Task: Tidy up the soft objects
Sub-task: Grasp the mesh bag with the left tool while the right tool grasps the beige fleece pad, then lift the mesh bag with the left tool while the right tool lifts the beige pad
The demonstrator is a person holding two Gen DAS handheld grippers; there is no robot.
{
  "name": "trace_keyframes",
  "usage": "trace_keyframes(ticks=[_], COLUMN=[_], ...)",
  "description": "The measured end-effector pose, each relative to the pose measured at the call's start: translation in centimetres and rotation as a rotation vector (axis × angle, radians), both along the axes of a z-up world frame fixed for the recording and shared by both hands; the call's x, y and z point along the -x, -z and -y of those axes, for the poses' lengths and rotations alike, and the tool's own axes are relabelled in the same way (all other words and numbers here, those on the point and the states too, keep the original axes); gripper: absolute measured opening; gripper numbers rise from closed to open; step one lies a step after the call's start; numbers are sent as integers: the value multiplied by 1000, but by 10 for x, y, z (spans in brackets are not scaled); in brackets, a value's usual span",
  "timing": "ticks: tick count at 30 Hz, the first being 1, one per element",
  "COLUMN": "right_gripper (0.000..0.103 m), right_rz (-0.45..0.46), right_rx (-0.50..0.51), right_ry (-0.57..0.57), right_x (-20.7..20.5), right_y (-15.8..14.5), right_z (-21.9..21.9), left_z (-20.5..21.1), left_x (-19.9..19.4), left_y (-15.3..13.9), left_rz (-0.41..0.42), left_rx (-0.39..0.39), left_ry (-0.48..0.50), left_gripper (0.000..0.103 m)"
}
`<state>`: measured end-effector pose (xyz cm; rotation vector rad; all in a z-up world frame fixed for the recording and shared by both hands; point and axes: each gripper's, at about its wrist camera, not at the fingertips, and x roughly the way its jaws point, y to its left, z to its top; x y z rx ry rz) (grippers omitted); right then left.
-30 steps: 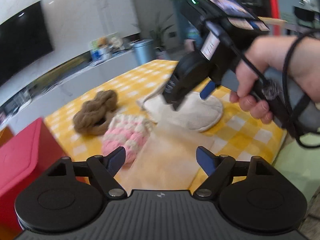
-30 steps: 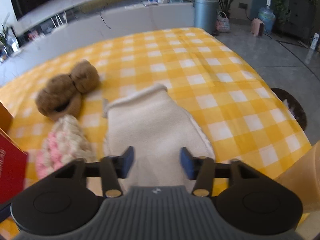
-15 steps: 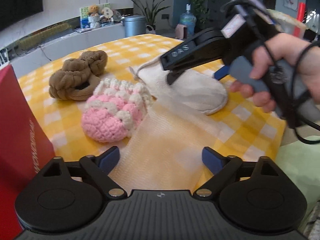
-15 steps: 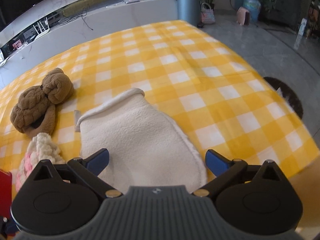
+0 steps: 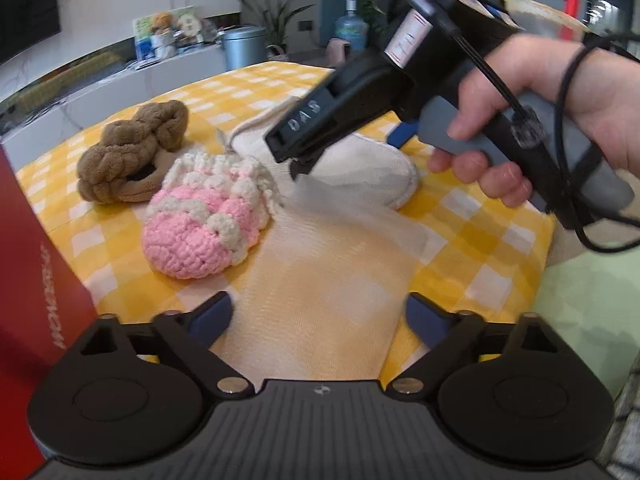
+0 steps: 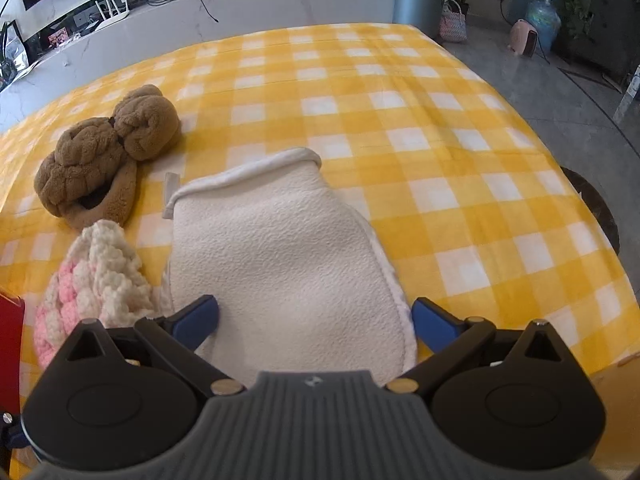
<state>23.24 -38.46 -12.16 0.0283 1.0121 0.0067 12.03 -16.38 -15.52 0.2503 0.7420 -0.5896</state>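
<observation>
Your right gripper [image 6: 314, 320] has just spread wide astride the white mitt [image 6: 280, 248]; left gripper [image 5: 318, 318] spread, empty. Closing may also snag the pink knit [image 6: 96, 276] beside your left finger.

On the desk [image 6: 440, 152] the mitt [image 6: 280, 264] lies in the middle, knitted pouch [image 6: 100, 276] just left of it, braided plush [image 6: 100, 156] behind the pouch, box [image 5: 28, 264] far left.

The left wrist view looks steeply down and across the checked tablecloth [image 5: 472, 240] from its near edge; the right wrist view looks down from close above; both share the white mitt [image 6: 288, 264], pink knit [image 5: 200, 220] and brown plush [image 6: 100, 156].
</observation>
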Motion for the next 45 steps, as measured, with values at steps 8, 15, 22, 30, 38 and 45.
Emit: trace_keyframes(ticks=[8, 15, 22, 30, 38, 45], right_gripper=[49, 10, 9, 9, 9, 9], right_rz=[59, 60, 223, 292, 473, 629], right_rx=[-11, -75, -147, -145, -119, -139], right_ry=[-44, -47, -47, -81, -144, -237], right_x=[11, 13, 35, 49, 87, 140], right_y=[-10, -19, -66, -94, -151, -200], right_z=[-1, 2, 12, 3, -38, -87], left_z=[4, -8, -8, -11, -43, -104], left_x=[14, 23, 32, 44, 60, 97], left_y=[-8, -30, -58, -93, -148, -202], left_rz=[50, 78, 134, 223, 310, 438], left_rx=[-37, 40, 89, 74, 48, -11], left_ry=[-122, -153, -132, -155, -260, -389], left_gripper=[2, 2, 2, 2, 2, 2])
